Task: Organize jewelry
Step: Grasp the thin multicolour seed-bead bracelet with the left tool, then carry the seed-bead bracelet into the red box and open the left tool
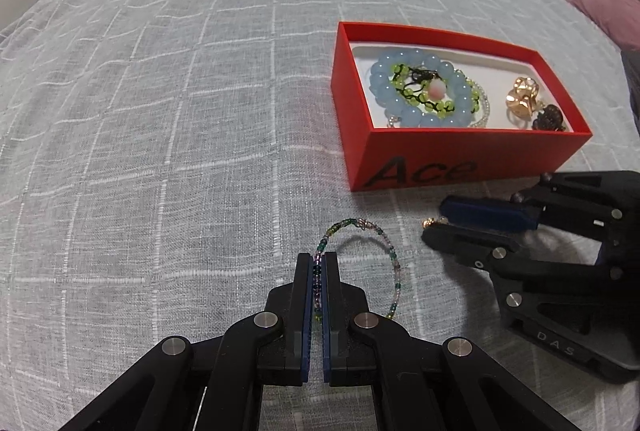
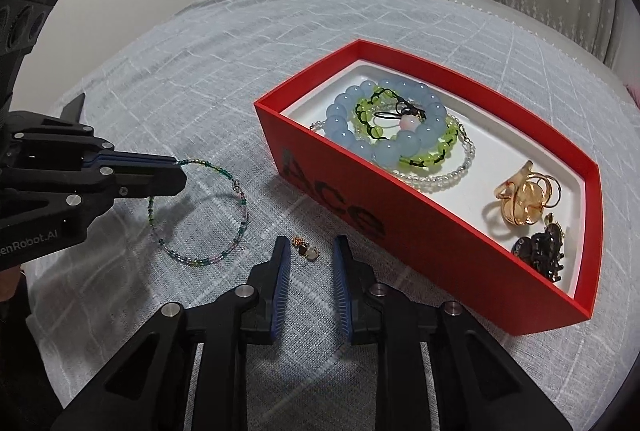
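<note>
Jewelry is mostly gathered already: a blue bead bracelet [image 2: 384, 129], a green bracelet, a gold ring [image 2: 524, 201] and a dark charm lie inside the red box [image 2: 400, 231] on the bed [image 1: 160, 111]. Two pieces remain outside it. The left gripper [image 1: 319, 263] is clenched on a thin beaded bracelet [image 1: 394, 263], whose loop hangs just over the cloth, near the box's front wall. The right gripper [image 2: 308, 255] straddles a small gold earring [image 2: 306, 251] with its jaws apart, not yet pressing it. The step in hand looks like picking up these last pieces; next the right jaws need to pinch that tiny earring squarely. Only the right wrist view shows the earring plainly; the left wrist view shows the bracelet beads pinned between the pads.
</note>
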Available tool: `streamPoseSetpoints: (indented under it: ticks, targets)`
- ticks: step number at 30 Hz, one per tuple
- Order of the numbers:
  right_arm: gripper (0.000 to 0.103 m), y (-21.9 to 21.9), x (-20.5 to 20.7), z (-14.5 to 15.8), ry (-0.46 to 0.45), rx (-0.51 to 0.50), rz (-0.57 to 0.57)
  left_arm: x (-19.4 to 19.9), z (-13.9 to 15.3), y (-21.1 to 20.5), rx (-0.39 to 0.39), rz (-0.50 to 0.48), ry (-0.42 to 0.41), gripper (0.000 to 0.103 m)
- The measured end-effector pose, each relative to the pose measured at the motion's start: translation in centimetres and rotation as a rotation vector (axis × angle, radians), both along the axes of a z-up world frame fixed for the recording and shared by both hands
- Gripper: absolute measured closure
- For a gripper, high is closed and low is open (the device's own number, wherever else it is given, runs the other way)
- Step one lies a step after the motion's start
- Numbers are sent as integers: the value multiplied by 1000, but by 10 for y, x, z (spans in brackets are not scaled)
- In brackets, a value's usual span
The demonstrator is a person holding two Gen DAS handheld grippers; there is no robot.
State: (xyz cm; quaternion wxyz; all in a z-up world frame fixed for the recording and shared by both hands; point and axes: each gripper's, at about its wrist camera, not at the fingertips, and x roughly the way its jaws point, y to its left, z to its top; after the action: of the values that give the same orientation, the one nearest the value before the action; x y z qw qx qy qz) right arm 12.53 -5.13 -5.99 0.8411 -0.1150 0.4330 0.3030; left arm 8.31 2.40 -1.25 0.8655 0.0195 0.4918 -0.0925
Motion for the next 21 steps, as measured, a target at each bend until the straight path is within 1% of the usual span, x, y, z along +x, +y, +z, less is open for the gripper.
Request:
streamPoseSetpoints:
  ticks: [1,2,3,9,12,17,21]
  targets:
    - [87,1,-1,0,-3,0,8,1,0,0,0,0,-1,103]
    - [92,1,-3,0,-8,-4,13,0,1,-1,0,0,-1,103]
    - [94,3,-5,0,-14,-10,17,1,2,-1,-1,-2,-3,103]
    - [94,6,-10,8,-27,-5,27,0,12,0,-26,-17,-34,103]
    - [94,3,-12,14,-8,-7,24,-1,17,1,-41,-25,-52,103]
    - [94,-6,-18,30,16,11,24,-7,30,-1,-70,-44,-83,103]
    - [94,-20,-22,45,24,48,6,-13,41,-8,-95,-60,-113,103]
